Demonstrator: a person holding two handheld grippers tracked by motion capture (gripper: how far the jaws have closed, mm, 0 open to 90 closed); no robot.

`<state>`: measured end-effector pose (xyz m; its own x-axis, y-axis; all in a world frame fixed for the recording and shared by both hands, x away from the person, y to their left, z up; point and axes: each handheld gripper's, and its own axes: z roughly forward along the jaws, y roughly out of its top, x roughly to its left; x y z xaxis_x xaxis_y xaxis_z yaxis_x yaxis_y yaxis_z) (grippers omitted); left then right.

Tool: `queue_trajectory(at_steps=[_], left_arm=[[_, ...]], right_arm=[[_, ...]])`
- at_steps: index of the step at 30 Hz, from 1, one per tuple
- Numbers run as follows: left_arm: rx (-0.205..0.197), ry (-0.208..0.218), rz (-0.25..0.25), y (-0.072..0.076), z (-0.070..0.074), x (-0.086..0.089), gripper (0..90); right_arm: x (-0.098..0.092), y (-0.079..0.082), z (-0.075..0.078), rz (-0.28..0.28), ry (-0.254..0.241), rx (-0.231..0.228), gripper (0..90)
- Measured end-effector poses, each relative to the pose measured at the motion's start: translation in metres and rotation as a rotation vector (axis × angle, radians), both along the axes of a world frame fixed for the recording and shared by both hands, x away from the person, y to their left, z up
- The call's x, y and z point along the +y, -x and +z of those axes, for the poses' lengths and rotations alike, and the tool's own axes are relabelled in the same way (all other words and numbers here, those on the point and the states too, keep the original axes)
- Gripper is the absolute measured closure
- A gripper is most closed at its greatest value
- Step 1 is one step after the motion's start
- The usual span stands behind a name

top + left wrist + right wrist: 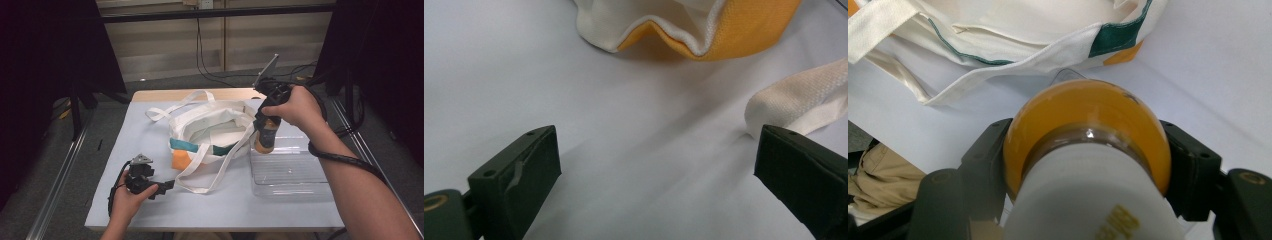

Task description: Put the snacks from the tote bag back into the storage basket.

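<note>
The orange bottle [264,139] hangs base-down above the near-left corner of the clear plastic tray [290,170], just beside the tote bag [210,132]. The right gripper [263,131] is clamped on it. Its white label [1088,200] carries yellow lettering, cut off and unreadable. The left gripper [164,187] rests on the table [240,205], jaws apart, near the bag's strap [804,105].

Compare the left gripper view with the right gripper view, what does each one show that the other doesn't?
Left gripper view alone: the left gripper, jaws wide apart with nothing between them, low over the table, and a loose white strap near one jaw.
Right gripper view alone: the right gripper shut on an orange bottle with a white label, and the bag's green trim.
Both: the cloth bag with its orange patch, lying on the white table.
</note>
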<state>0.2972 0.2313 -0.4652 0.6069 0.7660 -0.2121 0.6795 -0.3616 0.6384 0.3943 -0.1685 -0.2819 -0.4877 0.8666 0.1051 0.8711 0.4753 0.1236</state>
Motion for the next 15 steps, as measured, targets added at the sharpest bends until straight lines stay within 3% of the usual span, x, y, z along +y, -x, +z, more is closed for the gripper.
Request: queue_trajectory(at_steps=[15], left_arm=[[0.009,0.008,0.008,0.0003,-0.0007,-0.0012,4.3]], right_arm=[[-0.0005,0.0009,-0.0088,-0.004,-0.006,0.015,30.9]])
